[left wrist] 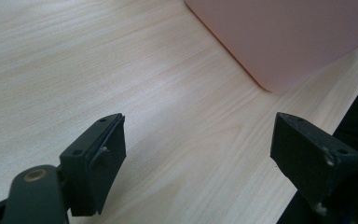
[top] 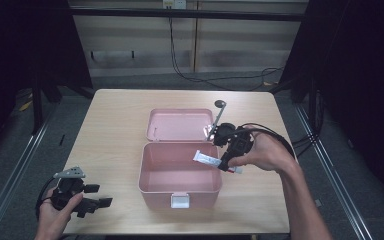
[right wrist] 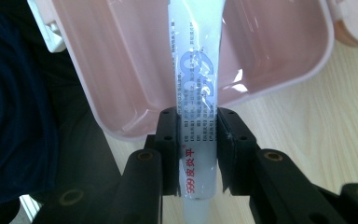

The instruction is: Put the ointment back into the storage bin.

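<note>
Right gripper, jaws clamped on a white ointment tube held over the right rim of the open pink storage box, apparently for placing inside; left gripper, jaws wide and empty, rests at the table's near-left corner.

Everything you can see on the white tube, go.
The white tube is a soft, glossy ointment-type tube with blue and red print and a white cap end behind the jaws. The right tool is clamped across its lower part. It is held off the table, its flat end reaching over the open pink box, touching nothing else.
</note>
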A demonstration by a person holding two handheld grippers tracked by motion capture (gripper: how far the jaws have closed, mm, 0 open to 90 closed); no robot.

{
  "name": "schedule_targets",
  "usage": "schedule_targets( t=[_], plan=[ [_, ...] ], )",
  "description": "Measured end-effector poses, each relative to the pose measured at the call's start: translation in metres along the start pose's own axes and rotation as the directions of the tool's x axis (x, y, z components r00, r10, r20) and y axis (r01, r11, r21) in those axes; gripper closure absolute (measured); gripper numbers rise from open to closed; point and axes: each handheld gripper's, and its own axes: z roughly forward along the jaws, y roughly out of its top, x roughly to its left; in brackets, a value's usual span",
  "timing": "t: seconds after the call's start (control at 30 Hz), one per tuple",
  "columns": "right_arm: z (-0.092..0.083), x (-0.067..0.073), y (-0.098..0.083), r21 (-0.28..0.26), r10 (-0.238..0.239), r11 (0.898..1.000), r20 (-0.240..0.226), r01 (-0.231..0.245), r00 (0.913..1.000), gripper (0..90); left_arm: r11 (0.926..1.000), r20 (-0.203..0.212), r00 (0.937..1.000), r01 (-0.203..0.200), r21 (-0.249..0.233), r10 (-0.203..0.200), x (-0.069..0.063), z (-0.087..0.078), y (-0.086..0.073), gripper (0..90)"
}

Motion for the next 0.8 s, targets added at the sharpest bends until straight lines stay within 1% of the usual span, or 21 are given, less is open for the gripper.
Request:
schedule_targets(
  t=[0.03,0.07,0.13,0.2,0.3,0.37,0.43,0.47,0.5,0.57,0.63,0.7,0.8],
  plan=[
    [0.002,0.001,0.005,0.003,-0.021,1.000,-0.002,0.021,0.9998,72.1,1.0000,-0.001,1.0000,-0.003,0.000,0.003,0.000,0.000,0.000,18.0],
    [0.002,0.001,0.005,0.003,-0.021,1.000,-0.002,0.021,0.9998,72.1,1.0000,0.001,1.0000,0.001,-0.001,-0.001,0.000,0.000,0.000,18.0],
    [0.003,0.004,0.011,0.013,-0.027,1.000,-0.008,0.027,0.9996,72.1,1.0000,0.000,1.0000,-0.004,-0.001,0.004,0.000,0.000,0.000,18.0],
    [0.006,0.005,0.017,0.018,-0.054,0.998,-0.012,0.054,0.9985,72.1,1.0000,0.001,1.0000,-0.003,0.001,0.003,0.000,0.000,0.000,18.0],
    [0.009,0.007,0.024,0.031,-0.059,0.998,-0.014,0.060,0.9981,72.1,1.0000,0.005,1.0000,-0.006,0.000,0.006,0.000,0.000,0.000,18.0],
    [0.011,0.008,0.029,0.032,-0.076,0.997,-0.018,0.076,0.9970,72.1,1.0000,0.006,1.0000,-0.004,0.001,0.004,0.000,-0.001,0.000,18.0],
    [0.016,0.011,0.035,0.051,-0.090,0.995,-0.027,0.091,0.9956,72.1,1.0000,0.002,1.0000,-0.006,-0.002,0.006,0.000,-0.001,0.000,18.0],
    [0.016,0.011,0.035,0.051,-0.090,0.995,-0.027,0.091,0.9956,72.1,1.0000,0.004,1.0000,-0.007,-0.001,0.007,0.000,-0.001,0.000,18.0],
    [0.019,0.011,0.038,0.058,-0.101,0.993,-0.029,0.103,0.9944,72.1,1.0000,0.004,1.0000,-0.007,-0.001,0.007,0.000,-0.001,0.000,18.0],
    [0.022,0.013,0.041,0.066,-0.106,0.992,-0.034,0.108,0.9938,72.1,1.0000,0.004,1.0000,-0.007,-0.001,0.007,0.000,-0.001,0.000,18.0],
    [0.026,0.014,0.046,0.073,-0.121,0.990,-0.039,0.124,0.9919,72.1,0.9999,0.002,1.0000,-0.009,-0.006,0.009,0.000,-0.001,0.000,18.0],
    [0.028,0.014,0.047,0.071,-0.122,0.990,-0.043,0.124,0.9916,72.1,0.9999,0.002,1.0000,-0.007,-0.009,0.007,0.000,-0.001,0.000,18.0],
    [0.033,0.014,0.051,0.070,-0.138,0.987,-0.057,0.142,0.9888,72.1,0.9999,0.001,1.0000,-0.007,-0.009,0.007,0.000,-0.001,0.000,18.0]
  ],
)
